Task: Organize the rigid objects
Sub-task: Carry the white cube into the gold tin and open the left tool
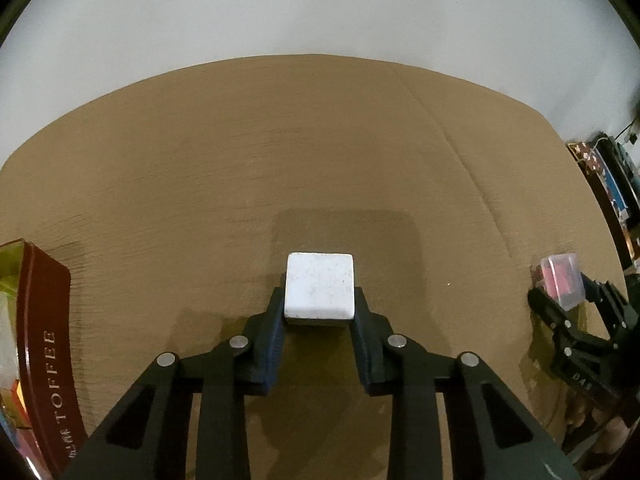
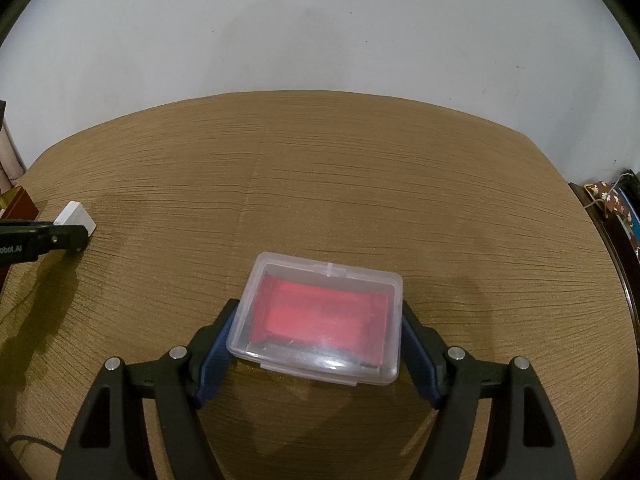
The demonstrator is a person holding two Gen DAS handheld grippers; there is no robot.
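Clamping a white block between its pads, the left gripper is working while the right gripper is gripping a clear plastic box of red contents.

A tan, ribbed cloth-covered table stands against a plain white wall.

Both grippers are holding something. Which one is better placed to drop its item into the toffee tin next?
Left. The left hand-held gripper, shut on the white block, has the toffee tin right beside it. The right hand-held gripper, holding the clear box, would probably have to cross past the left one.
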